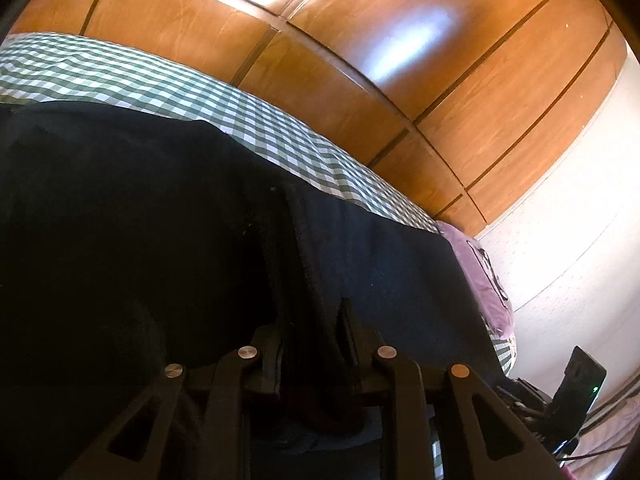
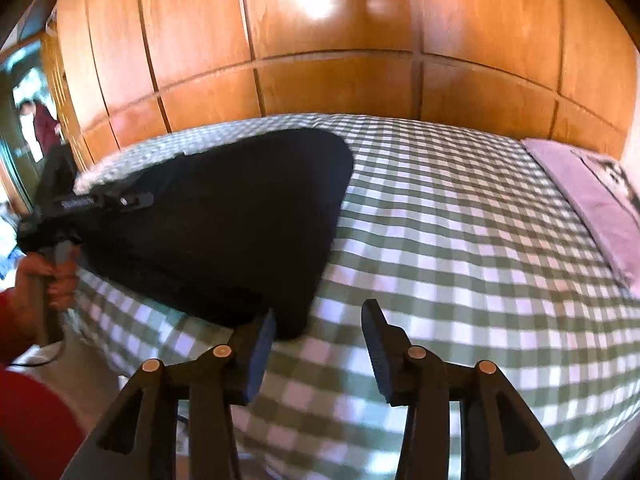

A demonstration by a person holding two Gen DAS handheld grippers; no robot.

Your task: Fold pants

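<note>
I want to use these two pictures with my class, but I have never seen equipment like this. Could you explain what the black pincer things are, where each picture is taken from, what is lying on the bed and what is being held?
No robot here: a person holds a two-fingered grasping tool in each hand, each carrying a wide-angle camera looking along its fingers. One picture is from the left tool, the other from the right tool. On the green checked bedsheet lie dark pants, with a purple pillow at the far side. The left tool is closed on a fold of the pants. The right tool is open and holds nothing; its left finger sits beside the pants' corner. Its picture also shows the person's hand gripping the left tool's handle.
</note>
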